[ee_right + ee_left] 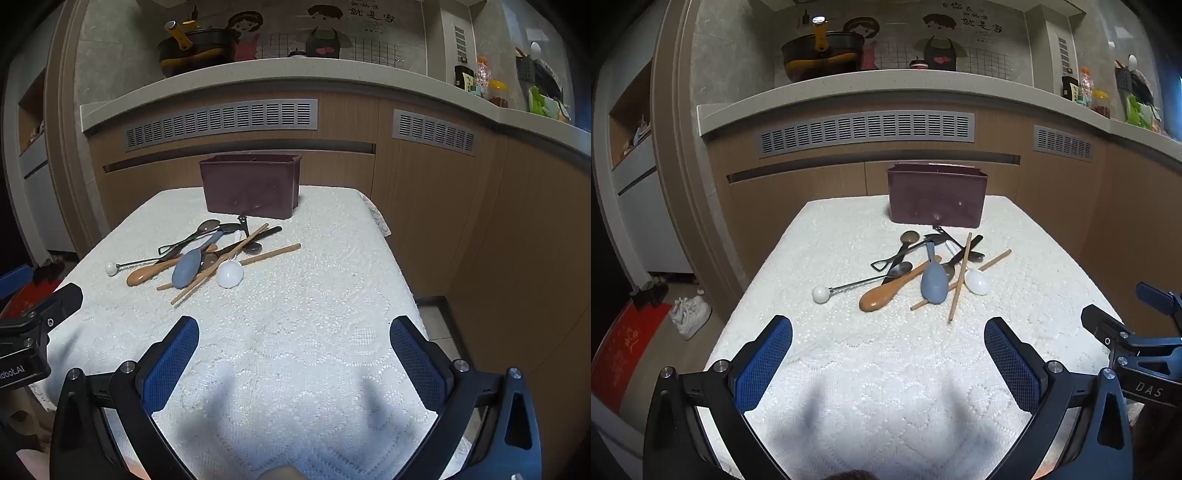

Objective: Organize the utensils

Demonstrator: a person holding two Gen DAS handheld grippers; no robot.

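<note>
A heap of utensils lies mid-table in front of a dark maroon holder box (936,195) (251,188). In the heap are a grey-blue spoon (934,282) (188,269), a brown wooden spoon (882,297) (142,275), a white spoon (977,281) (229,275), wooden chopsticks (958,282) (218,264), a metal stirrer with a white ball (822,294) (110,268) and several dark metal spoons and forks (910,238). My left gripper (888,354) is open and empty, near the table's front. My right gripper (294,354) is open and empty, right of the heap.
The table has a white lace cloth (886,369) (314,295). Wooden cabinets with grey vents (864,129) and a counter stand behind it. White shoes (690,314) and a red mat lie on the floor at left. The right gripper's body (1137,347) shows at the left view's right edge.
</note>
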